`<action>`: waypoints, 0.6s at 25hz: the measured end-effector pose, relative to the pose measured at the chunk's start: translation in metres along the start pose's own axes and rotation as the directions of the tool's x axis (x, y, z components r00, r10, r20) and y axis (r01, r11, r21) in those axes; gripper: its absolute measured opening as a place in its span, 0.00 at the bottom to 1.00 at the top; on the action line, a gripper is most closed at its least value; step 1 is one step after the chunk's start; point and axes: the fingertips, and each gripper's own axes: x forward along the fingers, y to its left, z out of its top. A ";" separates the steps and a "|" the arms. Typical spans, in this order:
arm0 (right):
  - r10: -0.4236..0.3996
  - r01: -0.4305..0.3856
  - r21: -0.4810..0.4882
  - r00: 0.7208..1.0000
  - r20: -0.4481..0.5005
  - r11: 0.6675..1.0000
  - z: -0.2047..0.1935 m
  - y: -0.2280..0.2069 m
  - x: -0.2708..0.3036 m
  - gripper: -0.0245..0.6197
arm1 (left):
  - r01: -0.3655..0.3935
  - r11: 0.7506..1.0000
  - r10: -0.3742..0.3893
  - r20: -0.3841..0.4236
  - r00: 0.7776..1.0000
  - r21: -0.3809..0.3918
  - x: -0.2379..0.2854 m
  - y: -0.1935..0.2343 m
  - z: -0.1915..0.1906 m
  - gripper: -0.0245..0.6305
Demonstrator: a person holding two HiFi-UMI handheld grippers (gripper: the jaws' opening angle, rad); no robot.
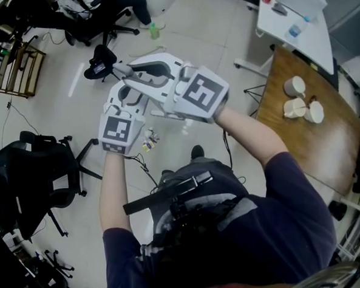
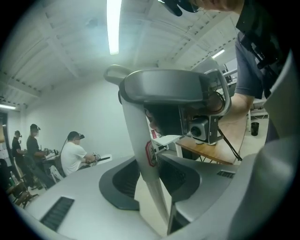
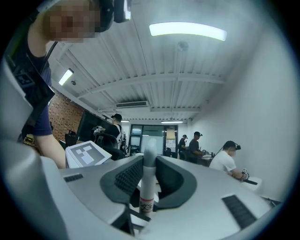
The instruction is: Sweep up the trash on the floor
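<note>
- Floor (image 1: 209, 29): pale and glossy, spreading under everything in the head view.
- Wooden table (image 1: 302, 145): standing to the person's right. A white table (image 1: 300, 17) is standing farther off behind it.
- Black office chair (image 1: 30, 174): standing to the left, near the person.
- Person: standing and holding both arms forward, with the two tools close together in front of the chest.
- Right gripper (image 3: 149, 168): its jaws are partly closed and are pressing on a slim pale handle (image 2: 138, 126) from both sides. The handle's rounded top is showing just above the jaws.
- Left gripper (image 2: 152, 173): its jaws are standing wide apart. The same handle is passing upright between them, lying nearer the right jaw. Neither pad is clamping it. This gripper is facing the right gripper from just beside it.
- Seated person in a white shirt (image 2: 75, 154): working at a far desk.
- Three pale round containers (image 1: 294, 108): sitting together at the far end of the wooden table.
- Green bottle (image 1: 154, 31): standing on the far floor.
- Trash (image 1: 149, 140): a small cluster of pale and coloured bits is lying on the floor below the grippers, near the person's feet and just left of a dark shoe (image 1: 197, 151). What the bits are is too small to tell.
</note>
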 end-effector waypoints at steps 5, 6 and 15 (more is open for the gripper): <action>-0.137 0.137 0.018 0.990 -0.014 0.990 -0.007 -0.035 -0.041 0.19 | 0.141 0.990 -0.141 0.009 0.990 0.012 0.045 -0.029 0.012 0.20; -0.168 0.169 0.021 0.986 -0.019 0.985 -0.010 -0.041 -0.051 0.19 | 0.177 0.984 -0.177 0.007 0.984 0.014 0.054 -0.036 0.012 0.20; -0.475 0.478 0.029 0.877 -0.069 0.878 -0.033 -0.122 -0.138 0.19 | 0.438 0.894 -0.442 0.023 0.897 0.094 0.158 -0.093 0.033 0.21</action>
